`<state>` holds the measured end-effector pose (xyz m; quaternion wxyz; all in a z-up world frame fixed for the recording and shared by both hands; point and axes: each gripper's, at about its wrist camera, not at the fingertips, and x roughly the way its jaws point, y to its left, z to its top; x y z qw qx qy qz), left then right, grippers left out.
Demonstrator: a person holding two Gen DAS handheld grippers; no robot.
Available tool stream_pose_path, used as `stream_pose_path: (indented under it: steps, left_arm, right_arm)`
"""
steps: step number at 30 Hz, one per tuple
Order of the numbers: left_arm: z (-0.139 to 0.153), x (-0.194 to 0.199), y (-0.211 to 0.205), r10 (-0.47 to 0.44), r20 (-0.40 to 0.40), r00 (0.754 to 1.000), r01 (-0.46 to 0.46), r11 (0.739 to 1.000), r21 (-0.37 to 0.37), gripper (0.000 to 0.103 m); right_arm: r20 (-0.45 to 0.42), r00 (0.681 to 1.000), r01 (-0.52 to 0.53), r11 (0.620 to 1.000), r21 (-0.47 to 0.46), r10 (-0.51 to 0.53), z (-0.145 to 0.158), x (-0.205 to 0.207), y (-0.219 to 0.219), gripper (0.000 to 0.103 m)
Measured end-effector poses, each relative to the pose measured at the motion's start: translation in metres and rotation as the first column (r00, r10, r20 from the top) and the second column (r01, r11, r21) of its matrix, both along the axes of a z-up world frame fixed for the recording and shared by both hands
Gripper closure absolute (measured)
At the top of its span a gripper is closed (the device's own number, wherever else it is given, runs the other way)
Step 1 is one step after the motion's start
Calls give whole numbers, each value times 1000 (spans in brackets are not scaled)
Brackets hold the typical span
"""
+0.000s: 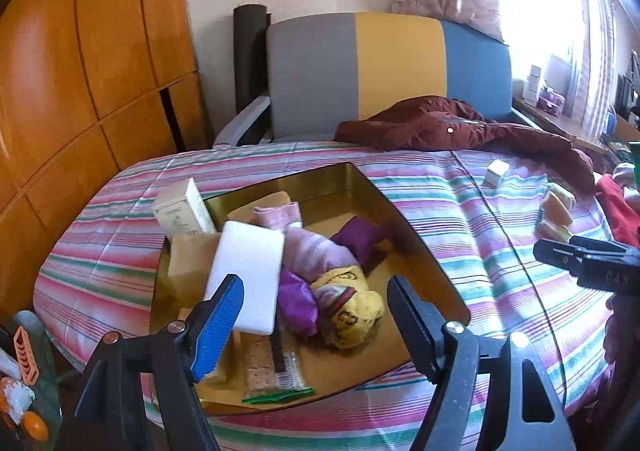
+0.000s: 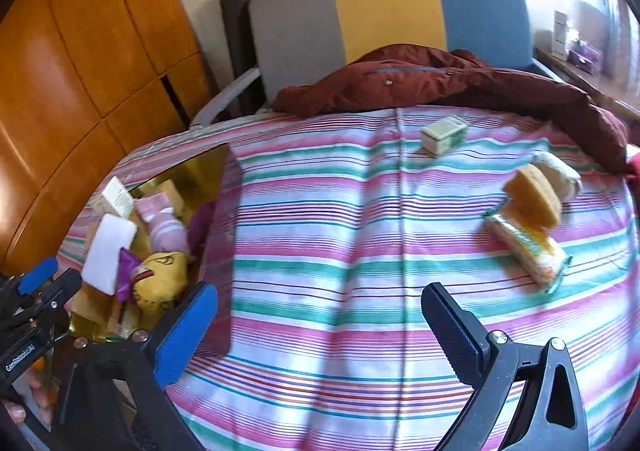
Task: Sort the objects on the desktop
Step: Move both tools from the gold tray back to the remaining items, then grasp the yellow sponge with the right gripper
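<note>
With both tongs spread and empty, left gripper (image 1: 316,311) over the gold tray (image 1: 404,211), our right gripper (image 2: 320,315) next seeks the sponge (image 2: 534,195) beyond the tray.

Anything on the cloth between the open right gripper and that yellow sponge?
Nothing: in the right wrist view, only bare striped cloth lies between the right gripper and the yellow sponge.

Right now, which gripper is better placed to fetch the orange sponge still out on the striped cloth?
Probably right: the right gripper hangs open over bare striped cloth facing the orange sponge; the left gripper sits over the gold tray.
</note>
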<state>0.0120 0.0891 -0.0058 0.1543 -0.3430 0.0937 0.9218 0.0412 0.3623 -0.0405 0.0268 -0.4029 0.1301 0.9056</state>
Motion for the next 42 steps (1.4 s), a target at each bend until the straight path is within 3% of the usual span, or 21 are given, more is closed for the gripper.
stream_pose_path:
  steps: [9, 18, 28, 31, 37, 39, 42]
  left_arm:
    - [1, -1, 27, -103, 38, 994, 102, 994, 32, 27]
    - [-1, -2, 56, -167, 54, 985, 165, 986, 27, 27]
    - [-10, -3, 86, -241, 106, 965, 238, 970, 43, 28]
    - [-14, -5, 91, -248, 122, 961, 244, 969, 46, 28]
    - [-22, -10, 99, -265, 155, 952, 260, 964, 57, 28]
    - [-25, -13, 102, -271, 165, 948, 265, 962, 57, 28]
    - [-27, -16, 106, -278, 179, 944, 270, 961, 66, 28]
  right_arm:
    - [29, 994, 111, 991, -69, -109, 2, 13, 74, 1]
    - [71, 962, 269, 955, -122, -262, -3, 25, 154, 0]
    - [91, 949, 312, 939, -145, -301, -16, -9, 195, 0]
    - [102, 935, 355, 911, -212, -341, -23, -22, 210, 0]
    - [188, 878, 478, 793, -377, -440, -46, -48, 238, 0]
    - [222, 859, 513, 775, -369, -462, -54, -56, 241, 0]
    - [255, 866, 500, 771, -395, -431, -63, -67, 241, 0]
